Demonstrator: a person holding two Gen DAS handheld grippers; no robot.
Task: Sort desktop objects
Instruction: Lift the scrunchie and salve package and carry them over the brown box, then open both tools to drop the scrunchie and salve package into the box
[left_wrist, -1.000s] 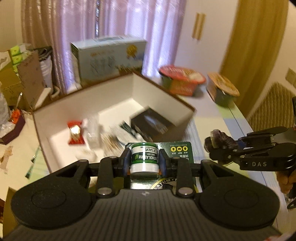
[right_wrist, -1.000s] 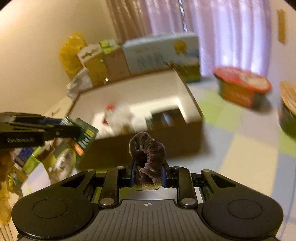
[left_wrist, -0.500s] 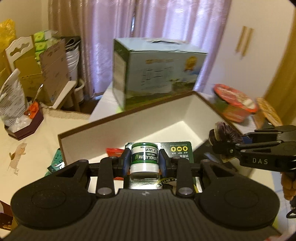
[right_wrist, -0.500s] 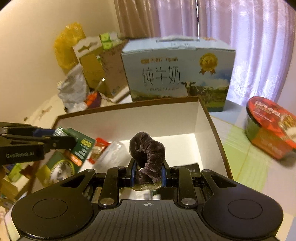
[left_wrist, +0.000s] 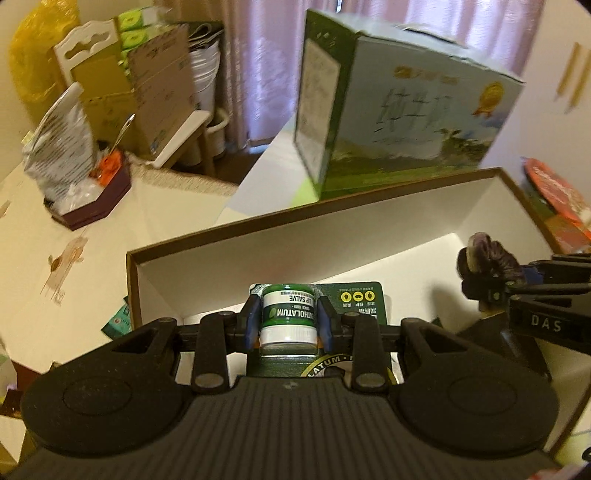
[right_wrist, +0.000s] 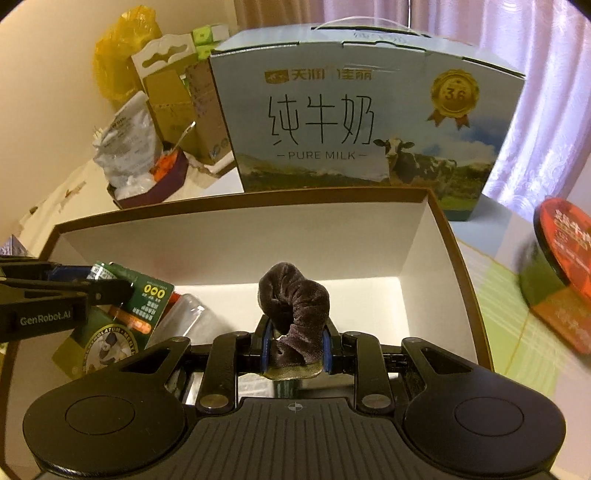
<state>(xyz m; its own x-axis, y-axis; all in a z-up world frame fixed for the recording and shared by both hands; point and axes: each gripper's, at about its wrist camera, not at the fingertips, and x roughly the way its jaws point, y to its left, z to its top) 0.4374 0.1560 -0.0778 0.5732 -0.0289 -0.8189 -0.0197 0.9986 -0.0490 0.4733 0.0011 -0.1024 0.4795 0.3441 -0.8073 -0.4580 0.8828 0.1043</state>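
My left gripper (left_wrist: 288, 321) is shut on a green and white lip salve jar on its green blister card (left_wrist: 288, 315). It holds the pack over the open brown box with white inside (left_wrist: 332, 251). My right gripper (right_wrist: 294, 347) is shut on a dark purple velvet scrunchie (right_wrist: 295, 306) over the same box (right_wrist: 229, 240). In the right wrist view the left gripper (right_wrist: 122, 290) and the salve card (right_wrist: 147, 306) hang at the box's left. In the left wrist view the right gripper (left_wrist: 491, 286) and scrunchie (left_wrist: 484, 260) are at the right.
A blue milk carton box (right_wrist: 362, 122) stands just behind the open box. A red-lidded instant noodle bowl (right_wrist: 561, 266) sits to the right. Cardboard boxes and bags (left_wrist: 92, 110) are piled at the far left. A clear plastic item (right_wrist: 188, 321) lies inside the box.
Both grippers have moved forward and lower over the open box, still holding their objects. The box's far wall and the milk carton look closer.
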